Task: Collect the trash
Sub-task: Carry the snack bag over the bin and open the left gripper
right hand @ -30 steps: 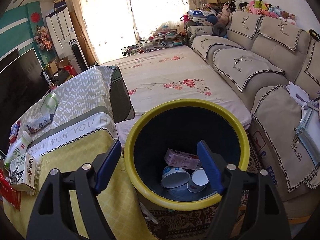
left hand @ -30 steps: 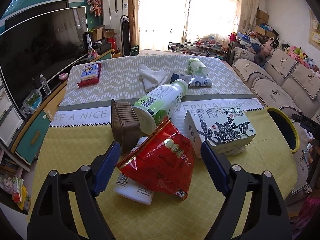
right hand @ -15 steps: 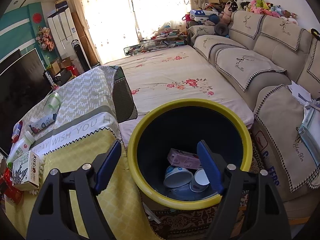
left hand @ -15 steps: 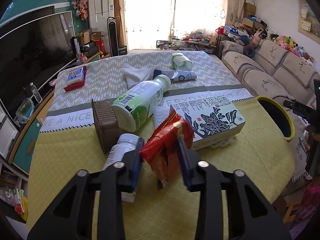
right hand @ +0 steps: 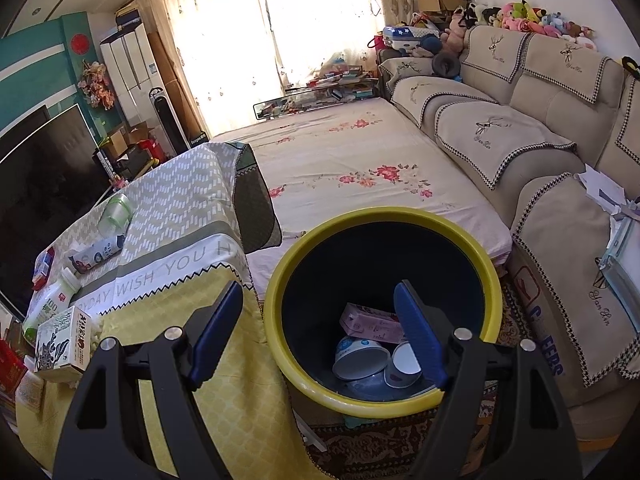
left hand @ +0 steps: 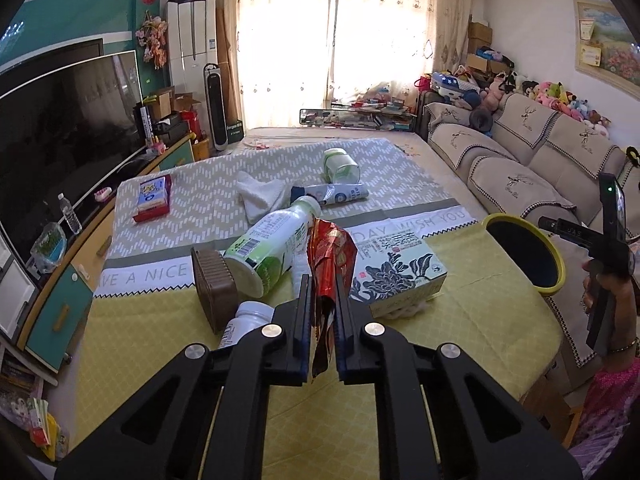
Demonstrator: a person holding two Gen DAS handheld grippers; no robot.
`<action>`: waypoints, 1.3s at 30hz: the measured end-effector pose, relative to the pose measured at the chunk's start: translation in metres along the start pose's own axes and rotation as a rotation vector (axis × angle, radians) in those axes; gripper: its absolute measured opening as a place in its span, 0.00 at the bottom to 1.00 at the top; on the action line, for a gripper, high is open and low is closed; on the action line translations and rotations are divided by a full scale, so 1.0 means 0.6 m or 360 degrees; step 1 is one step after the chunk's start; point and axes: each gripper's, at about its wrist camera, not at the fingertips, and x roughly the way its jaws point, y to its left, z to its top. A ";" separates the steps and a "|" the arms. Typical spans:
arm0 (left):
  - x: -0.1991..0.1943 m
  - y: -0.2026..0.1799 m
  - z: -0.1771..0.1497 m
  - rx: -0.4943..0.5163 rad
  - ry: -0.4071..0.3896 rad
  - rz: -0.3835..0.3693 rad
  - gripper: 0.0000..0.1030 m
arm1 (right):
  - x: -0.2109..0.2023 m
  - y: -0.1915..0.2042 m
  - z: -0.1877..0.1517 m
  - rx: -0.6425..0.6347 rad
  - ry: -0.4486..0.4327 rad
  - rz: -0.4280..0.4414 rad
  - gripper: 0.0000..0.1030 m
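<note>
My left gripper is shut on a crumpled red snack wrapper. Its jaws are closing the last bit and the pads press on the foil, which is lifted above the yellow tablecloth. The yellow-rimmed dark bin stands off the table's right edge. In the right wrist view my right gripper hangs open over that bin with nothing between its fingers. Inside the bin lie a pink box and white bowls.
On the table lie a green-and-white bottle, a printed carton, a brown ridged box, a white pill bottle, a cloth, a tube, a green jar and a red box. A sofa runs along the right.
The left gripper went from wide open around the red wrapper to shut on it, and rose with the wrapper squeezed upright. The right gripper stayed open over the bin.
</note>
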 end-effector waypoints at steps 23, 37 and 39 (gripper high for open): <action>0.182 -0.420 0.150 0.0522 0.0109 -0.0738 0.10 | -0.076 -0.205 -0.009 0.0271 -0.0146 -0.0317 0.74; 0.341 -0.608 0.140 0.0664 0.0328 -0.0752 0.44 | -0.063 -0.276 -0.027 0.0369 -0.0102 -0.0360 0.75; 0.353 -0.613 0.138 0.0668 0.0348 -0.0743 0.52 | -0.065 -0.278 -0.028 0.0376 -0.0103 -0.0370 0.75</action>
